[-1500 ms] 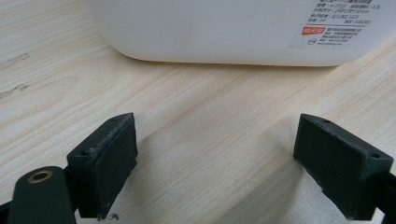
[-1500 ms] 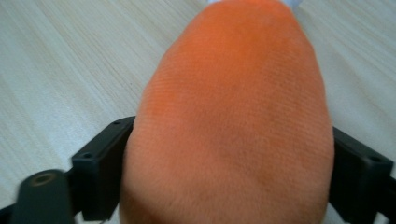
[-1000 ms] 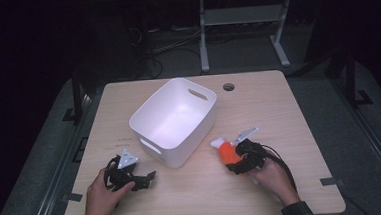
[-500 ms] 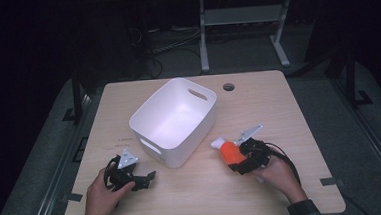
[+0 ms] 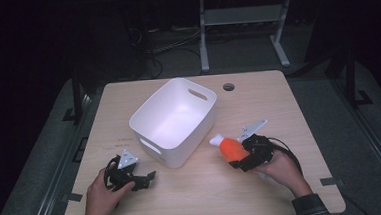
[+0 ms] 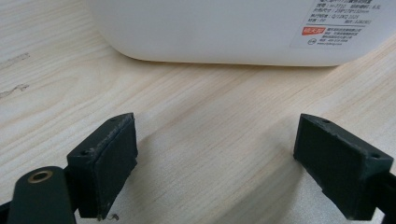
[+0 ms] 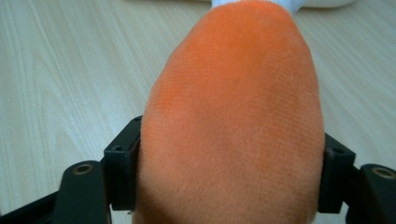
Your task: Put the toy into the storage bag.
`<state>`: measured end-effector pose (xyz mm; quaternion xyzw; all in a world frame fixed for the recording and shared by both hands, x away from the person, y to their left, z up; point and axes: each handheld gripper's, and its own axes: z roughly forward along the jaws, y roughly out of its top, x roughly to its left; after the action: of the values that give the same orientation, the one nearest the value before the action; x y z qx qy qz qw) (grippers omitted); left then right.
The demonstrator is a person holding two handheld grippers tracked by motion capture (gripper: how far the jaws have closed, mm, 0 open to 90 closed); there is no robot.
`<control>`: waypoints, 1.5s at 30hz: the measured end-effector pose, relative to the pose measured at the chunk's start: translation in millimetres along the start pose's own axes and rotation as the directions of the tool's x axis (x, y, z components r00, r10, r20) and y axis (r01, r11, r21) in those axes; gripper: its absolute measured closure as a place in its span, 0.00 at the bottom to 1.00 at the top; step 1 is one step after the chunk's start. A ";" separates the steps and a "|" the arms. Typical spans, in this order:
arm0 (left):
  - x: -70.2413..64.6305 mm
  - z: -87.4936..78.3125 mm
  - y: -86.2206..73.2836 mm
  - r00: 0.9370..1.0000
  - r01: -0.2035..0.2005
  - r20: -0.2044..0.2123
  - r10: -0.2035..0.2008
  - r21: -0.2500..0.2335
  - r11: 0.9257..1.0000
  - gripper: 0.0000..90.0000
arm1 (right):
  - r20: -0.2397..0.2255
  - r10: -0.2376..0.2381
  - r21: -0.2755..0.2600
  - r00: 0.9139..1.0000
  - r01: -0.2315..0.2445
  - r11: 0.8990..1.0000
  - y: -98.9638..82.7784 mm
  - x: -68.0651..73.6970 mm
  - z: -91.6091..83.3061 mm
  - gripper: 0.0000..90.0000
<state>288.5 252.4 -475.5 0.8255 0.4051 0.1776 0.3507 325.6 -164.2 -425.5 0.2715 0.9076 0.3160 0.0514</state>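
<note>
Orange toy (image 5: 229, 149) is clamped between the right gripper's (image 5: 238, 157) jaws (white tip (image 5: 214, 140) toward bin (image 5: 174, 119)), low over the table (image 5: 278, 102). Left gripper (image 5: 144, 178) is held wide open, nothing gripped, facing the bin.

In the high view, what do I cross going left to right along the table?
Left claw → white bin → orange plush toy → right claw, closed on the toy.
</note>
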 end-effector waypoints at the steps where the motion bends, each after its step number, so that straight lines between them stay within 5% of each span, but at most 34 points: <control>1: 0.0 0.0 0.0 1.000 0.000 0.000 0.000 0.000 1.000 0.14 | 0.001 -0.003 -0.001 1.000 0.003 1.000 1.2 -0.2 -1.6 0.31; 45: -0.3 0.1 0.1 1.000 0.005 0.000 -0.005 -0.001 1.000 0.14 | -0.063 -0.131 -0.123 0.989 0.122 0.985 48.5 -10.7 -60.9 0.31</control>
<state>288.4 252.1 -475.5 0.8242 0.4071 0.1769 0.3517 340.9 -171.4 -348.7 0.1984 0.9039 0.3748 0.0553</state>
